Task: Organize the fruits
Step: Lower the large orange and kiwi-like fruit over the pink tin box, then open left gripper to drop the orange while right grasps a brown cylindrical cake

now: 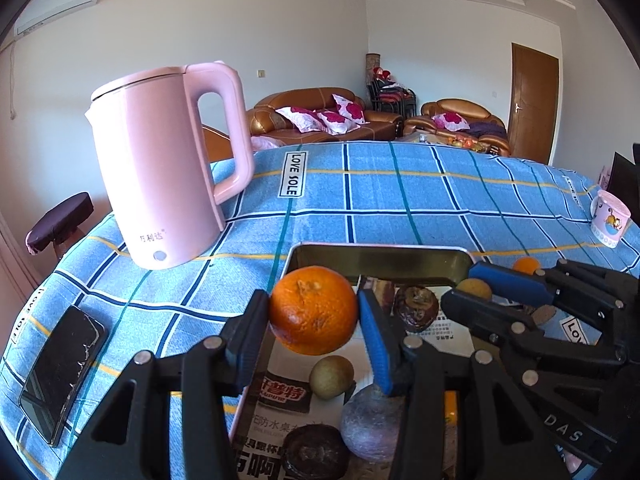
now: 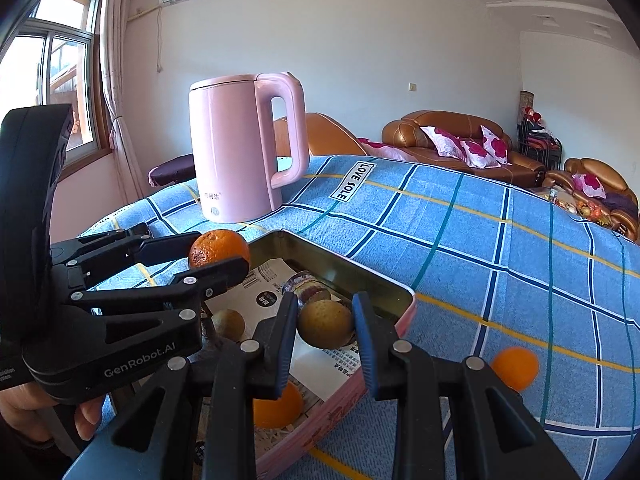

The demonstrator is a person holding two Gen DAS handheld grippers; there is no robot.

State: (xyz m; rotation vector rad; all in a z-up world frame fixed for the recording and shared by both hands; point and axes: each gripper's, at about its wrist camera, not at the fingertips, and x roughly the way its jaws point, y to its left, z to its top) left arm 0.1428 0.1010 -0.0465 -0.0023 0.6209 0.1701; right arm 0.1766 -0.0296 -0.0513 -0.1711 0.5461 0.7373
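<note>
Tin walls set the limits: the rectangular tin tray (image 1: 380, 258), paper-lined and pink outside, is taken as the landmark, and its raised rim encloses most of the fruit. Beyond the tray's far wall a wide stretch of blue checked cloth (image 2: 500, 240) lies bare. Past the tray's far left corner a pink kettle (image 1: 160, 168) stands upright on the cloth, near but not touching. Left of the tray a black phone (image 1: 60, 372) lies flat, and well off to the right a small printed cup (image 1: 610, 218) is seen near the table's edge.

Over the tray's left part the left gripper (image 1: 314, 312) is held, pointing forward and down, its jaws narrowly set and clamped on a large orange (image 1: 314, 310) that is kept clear above the tray floor. Over the tray's right part the right gripper (image 2: 325, 326) is angled down likewise, its pads pressed on a small yellow-brown fruit (image 2: 325, 324).

Inside the tray a small greenish fruit (image 1: 332, 376), a purplish round fruit (image 1: 372, 428) and two dark wrinkled fruits (image 1: 416, 306) are seen. Just outside the tray's right wall a small orange (image 2: 515, 366) rests on the cloth.
</note>
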